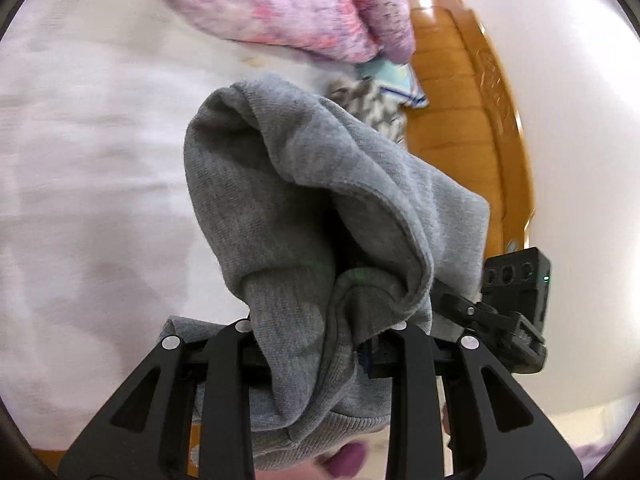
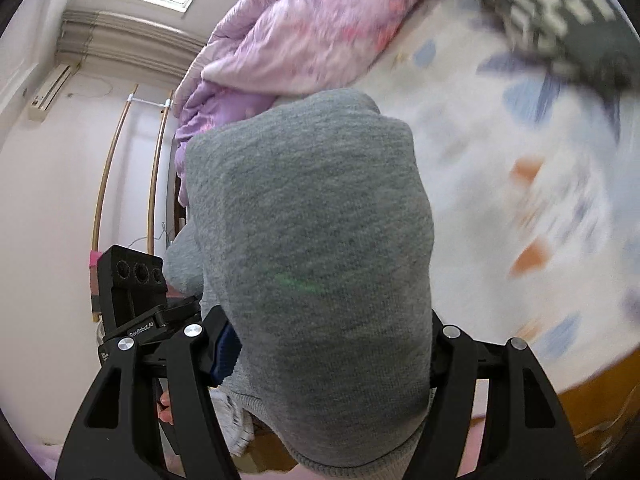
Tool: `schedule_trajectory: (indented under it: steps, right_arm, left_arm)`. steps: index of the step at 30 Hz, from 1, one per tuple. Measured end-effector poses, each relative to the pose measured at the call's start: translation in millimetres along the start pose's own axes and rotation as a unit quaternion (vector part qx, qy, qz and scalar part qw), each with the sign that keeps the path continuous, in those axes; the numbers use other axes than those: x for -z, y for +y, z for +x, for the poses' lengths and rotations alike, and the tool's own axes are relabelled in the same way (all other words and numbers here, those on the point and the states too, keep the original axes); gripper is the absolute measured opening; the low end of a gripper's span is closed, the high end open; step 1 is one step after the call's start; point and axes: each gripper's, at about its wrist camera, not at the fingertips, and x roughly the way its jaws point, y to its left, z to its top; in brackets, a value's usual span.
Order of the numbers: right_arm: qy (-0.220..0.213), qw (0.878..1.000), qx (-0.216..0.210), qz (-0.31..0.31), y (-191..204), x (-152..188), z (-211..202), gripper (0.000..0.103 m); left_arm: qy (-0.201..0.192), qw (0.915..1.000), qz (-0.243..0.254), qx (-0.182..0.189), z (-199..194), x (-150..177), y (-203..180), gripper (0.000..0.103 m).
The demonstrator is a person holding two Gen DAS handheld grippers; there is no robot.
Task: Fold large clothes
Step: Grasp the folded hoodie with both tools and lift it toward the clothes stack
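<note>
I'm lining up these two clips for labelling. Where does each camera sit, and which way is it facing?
Left wrist: on the left tongs, facing along them at the grey garment they hold, over the white bed sheet and pink quilt; the right tongs' camera block and a fingertip show.
Right wrist: on the right tongs, grey garment filling the centre, wall and window left; the left tongs' camera block shows.
Shared: garment, quilt, bed.

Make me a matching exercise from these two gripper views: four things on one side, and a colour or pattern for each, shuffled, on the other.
Things:
1. garment draped over the fingers
2. quilt bunched on the bed
3. headboard
4. folded cloth at upper right

Descriptions:
A. pink and purple
B. dark and white check
C. plain grey
D. orange-brown wood

Pairs: 1-C, 2-A, 3-D, 4-B
</note>
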Motion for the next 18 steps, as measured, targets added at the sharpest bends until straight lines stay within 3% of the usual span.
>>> schedule_trajectory:
  steps: [5, 11, 13, 15, 17, 18]
  right_arm:
    - [0.022, 0.997, 0.010, -0.074, -59.9, -130.4, -58.6, 0.064]
    - [0.019, 0.994, -0.066, -0.084, -163.0, -263.1, -120.9, 0.065]
    - [0.015, 0.993, -0.089, -0.081, -210.3, -310.2, -123.4, 0.067]
    - [-0.006, 0.996, -0.062, -0.067, -265.6, -352.4, -124.1, 0.069]
    - [-0.010, 0.999, -0.005, -0.044, -317.8, -376.4, -118.2, 0.070]
    - [-0.011, 0.998, 0.055, -0.021, -354.0, -388.5, -110.3, 0.072]
  left_arm:
    - [-0.023, 0.9993, -0.016, 0.023, 106.3, -48.7, -71.0, 0.026]
    - [-0.065, 0.9973, 0.023, 0.026, 214.0, -137.6, -158.3, 0.027]
    - [-0.067, 0.9970, 0.034, 0.015, 273.2, -168.7, -174.3, 0.027]
    - [-0.046, 0.9977, 0.049, -0.009, 341.8, -192.8, -178.5, 0.027]
    - [-0.015, 0.9985, 0.044, -0.030, 409.7, -207.1, -169.8, 0.027]
    - [-0.002, 0.9982, 0.042, -0.042, 442.9, -211.5, -163.4, 0.028]
